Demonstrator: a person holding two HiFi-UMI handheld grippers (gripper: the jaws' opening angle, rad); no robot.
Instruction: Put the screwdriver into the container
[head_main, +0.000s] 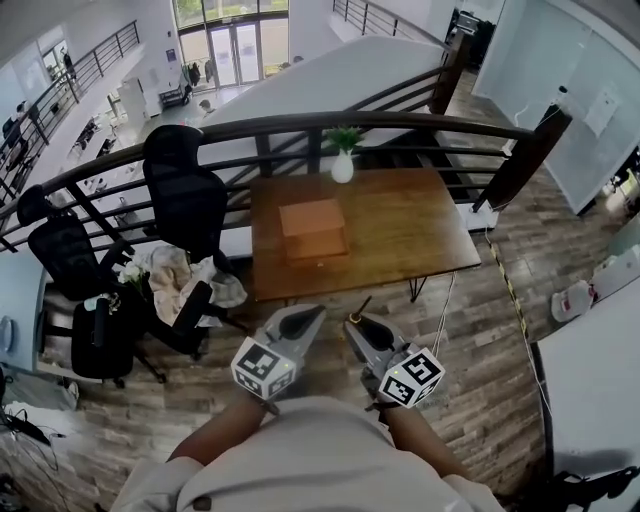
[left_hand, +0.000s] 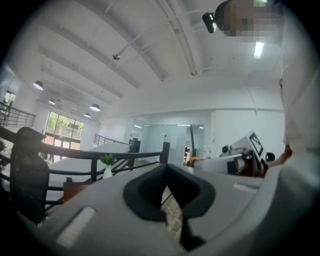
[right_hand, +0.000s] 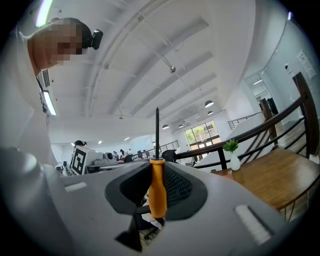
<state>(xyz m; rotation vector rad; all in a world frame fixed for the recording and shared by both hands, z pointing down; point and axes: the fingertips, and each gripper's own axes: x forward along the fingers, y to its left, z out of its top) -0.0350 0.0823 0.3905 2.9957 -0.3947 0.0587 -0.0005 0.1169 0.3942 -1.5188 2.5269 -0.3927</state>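
**A:** Right gripper (right_hand: 157, 172) first: its two fingers are clamped on the orange-handled screwdriver with the thin black shaft (right_hand: 158, 192), one ribbed pad pressing each side of the handle.

**B:** Which way is it pointing?

**A:** Straight up in the right gripper view. The long axis stands upright, crosswise to the direction the jaws point. The shaft rises well above the fingertips with its tip at the top, and the butt of the handle hangs just below the pads.

**B:** So the grip is on the handle, not the shaft?

**A:** Yes, on the handle, close to the front of the fingers.

**B:** And where is it relative to the container?

**A:** The head view shows the shallow orange-brown rectangular container (head_main: 313, 228) sitting on the brown wooden table (head_main: 410, 235). The screwdriver is held short of the table's near edge, over the plank floor and well apart from the container. Its dark shaft leans toward the table.

**B:** What about the left gripper (left_hand: 167, 175)?

**A:** Its fingers are together at the tips with nothing between them. It sits level, just beside the right gripper.
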